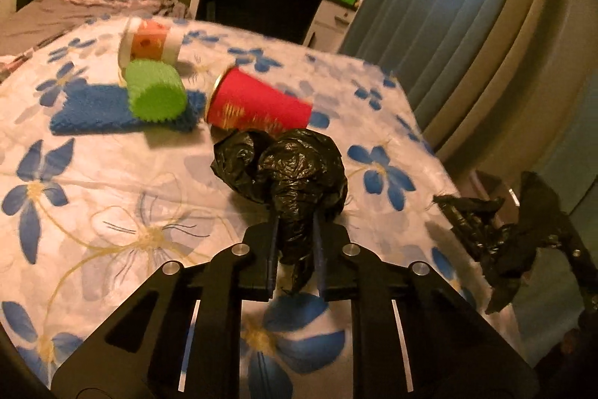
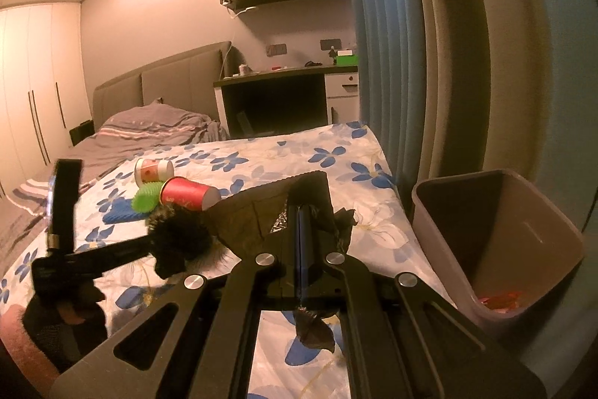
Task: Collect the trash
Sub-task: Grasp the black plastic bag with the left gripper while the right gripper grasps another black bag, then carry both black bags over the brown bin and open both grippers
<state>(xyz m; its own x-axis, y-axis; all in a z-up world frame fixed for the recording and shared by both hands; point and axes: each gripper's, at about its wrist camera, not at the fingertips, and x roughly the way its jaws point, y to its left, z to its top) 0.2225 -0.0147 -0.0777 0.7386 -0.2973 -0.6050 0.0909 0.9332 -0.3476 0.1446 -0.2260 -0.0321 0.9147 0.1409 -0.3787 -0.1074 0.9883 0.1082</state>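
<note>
A crumpled black trash bag (image 1: pixel 295 171) lies on the flowered bedsheet (image 1: pixel 112 197). My left gripper (image 1: pixel 296 234) is shut on its bunched end, with plastic squeezed between both fingers. In the right wrist view, my right gripper (image 2: pixel 303 215) is shut on another edge of the bag (image 2: pixel 261 208). A thin film of plastic stretches from there towards the left gripper (image 2: pixel 157 242). Just beyond the bag, a red paper cup (image 1: pixel 258 103) lies on its side. A white and orange cup (image 1: pixel 149 42) lies further back.
A green spiky roller (image 1: pixel 155 92) rests on a blue cloth (image 1: pixel 97 111) left of the red cup. A grey bin (image 2: pixel 523 223) stands off the bed's right edge with something red at its bottom. Blue curtains (image 2: pixel 377 62) hang behind it. A desk (image 2: pixel 276 77) is far back.
</note>
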